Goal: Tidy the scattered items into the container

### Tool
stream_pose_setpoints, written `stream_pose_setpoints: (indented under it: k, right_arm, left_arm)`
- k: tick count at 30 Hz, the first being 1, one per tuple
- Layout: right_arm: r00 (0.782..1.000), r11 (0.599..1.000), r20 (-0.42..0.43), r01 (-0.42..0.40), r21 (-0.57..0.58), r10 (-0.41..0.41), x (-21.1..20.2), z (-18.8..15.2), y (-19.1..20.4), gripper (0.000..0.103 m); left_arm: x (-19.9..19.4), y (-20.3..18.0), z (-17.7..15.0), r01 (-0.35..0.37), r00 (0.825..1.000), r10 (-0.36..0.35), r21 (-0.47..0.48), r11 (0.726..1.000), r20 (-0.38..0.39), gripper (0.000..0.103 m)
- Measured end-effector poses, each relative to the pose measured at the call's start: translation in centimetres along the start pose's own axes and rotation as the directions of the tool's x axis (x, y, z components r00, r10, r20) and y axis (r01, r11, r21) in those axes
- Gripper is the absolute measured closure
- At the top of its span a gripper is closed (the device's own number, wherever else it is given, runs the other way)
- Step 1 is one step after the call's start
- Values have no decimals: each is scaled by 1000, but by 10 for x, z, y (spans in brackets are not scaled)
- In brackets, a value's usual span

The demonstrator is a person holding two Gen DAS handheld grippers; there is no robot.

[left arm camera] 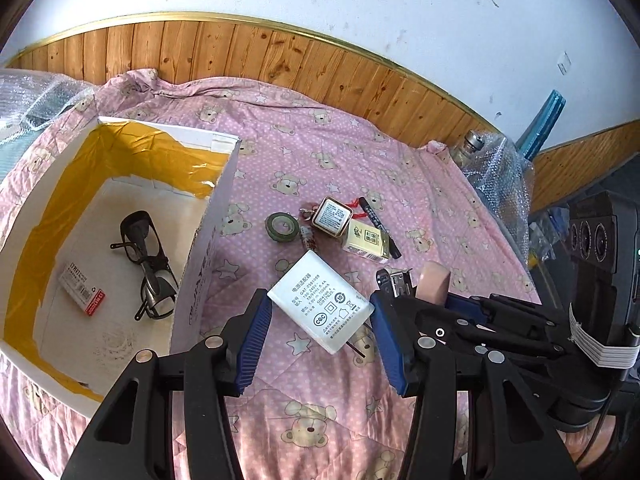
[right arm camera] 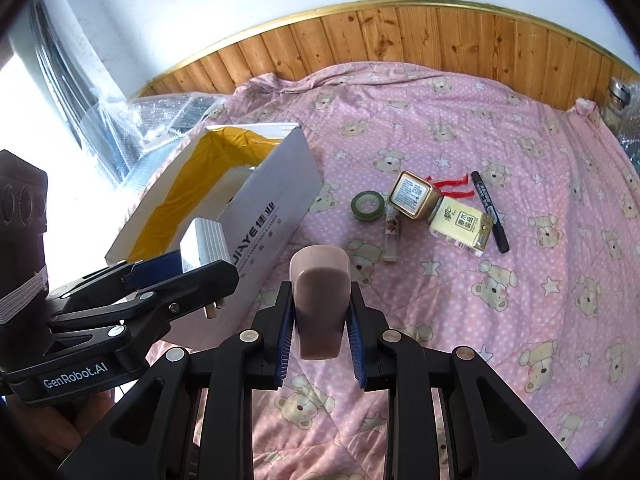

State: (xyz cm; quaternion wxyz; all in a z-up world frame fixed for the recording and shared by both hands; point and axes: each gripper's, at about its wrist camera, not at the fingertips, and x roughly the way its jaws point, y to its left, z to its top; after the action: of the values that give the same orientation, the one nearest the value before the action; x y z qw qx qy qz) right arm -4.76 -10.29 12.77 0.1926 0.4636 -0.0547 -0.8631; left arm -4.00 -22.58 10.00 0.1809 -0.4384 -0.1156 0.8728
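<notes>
We see a pink quilt with bear print, and a white box lined with yellow tape at its left. Inside the box lie black glasses and a small red-and-white packet, apart from each other on the floor.

Left gripper: tongs closed on a white charger, label up, blue pads pressing its two long edges. The charger is held above the quilt, just right of the box wall; in the right wrist view its prongs point down and it hangs beside the box's near corner.

Right gripper: tongs narrow, gripping a brownish-pink block between the pads. The block stands upright, its top clear of the fingers. From the left wrist view it shows as a pink lump just right of the left gripper.

Still on the quilt, clustered mid-bed, well apart from the box:
- green tape roll, flat
- small vial, just beside the roll
- square gold-rimmed tin, tilted, resting against a cream carton
- red string behind the tin
- black marker, touching the carton's right side

A stapler-like metal piece shows by the left gripper's right finger; we cannot tell what it rests on.

Bubble wrap lies at the far right edge of the bed.
</notes>
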Motion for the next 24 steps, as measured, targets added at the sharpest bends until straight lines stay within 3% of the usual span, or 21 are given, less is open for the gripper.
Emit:
stream_pose_setpoints:
  k: [14,24]
  right_arm:
    - [1000,997,22,-7,-73,9,-5,18,39,77]
    - [999,989,29,-32,-141,36,5,42,75,77]
  left_arm:
    - [-35,24,7,3,997,0,-40,999,76,51]
    - [-55,58,12,-37,992,47,-89,995,121,51]
